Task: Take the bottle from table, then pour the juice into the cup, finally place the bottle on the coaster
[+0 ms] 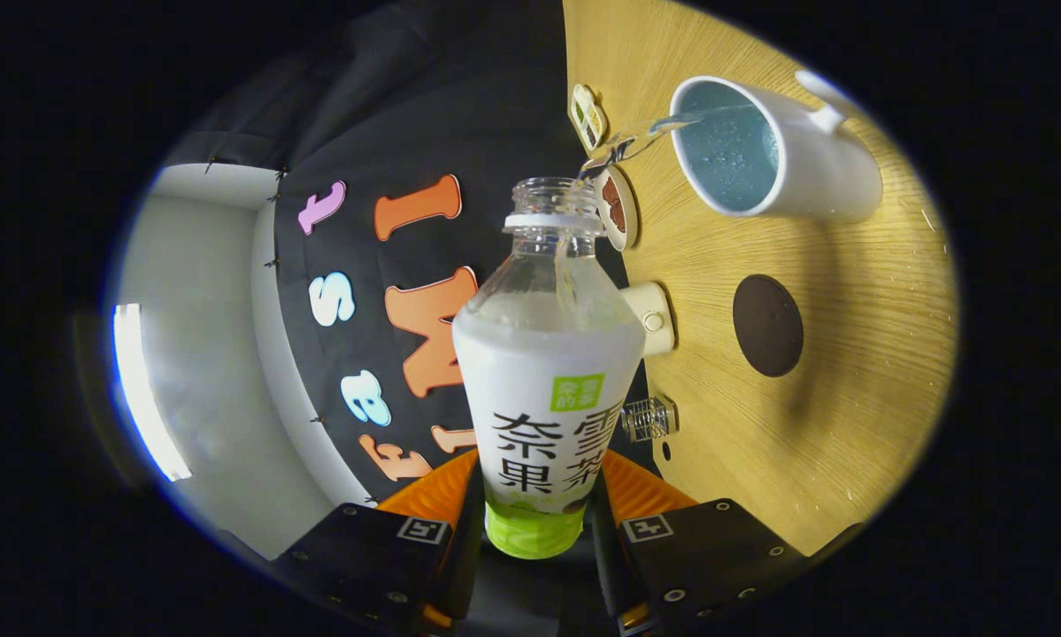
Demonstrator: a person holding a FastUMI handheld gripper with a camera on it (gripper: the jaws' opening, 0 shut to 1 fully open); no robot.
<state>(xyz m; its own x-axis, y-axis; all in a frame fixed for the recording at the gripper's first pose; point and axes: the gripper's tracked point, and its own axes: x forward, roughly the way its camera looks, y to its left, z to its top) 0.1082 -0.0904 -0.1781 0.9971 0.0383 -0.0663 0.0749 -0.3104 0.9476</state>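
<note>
Gripper (534,513) clamps the bottle (548,380), pouring into the cup (773,150).

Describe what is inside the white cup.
The cup holds clear bubbly liquid, and a stream from the bottle runs into it. The liquid hides the cup's bottom. The gripper has its jaws pressed on the bottle.

A clear, glossy plastic bottle (548,354), wrapped in a smooth printed sleeve, sits pressed between the gripper (534,522) jaws, their inner faces ribbed and their housings matt. Clear liquid streams into a glazed, glossy ceramic cup (778,150). Beneath lies a pale wood-grain table (849,398) with a low sheen, carrying a dark matt coaster (767,325).
</note>
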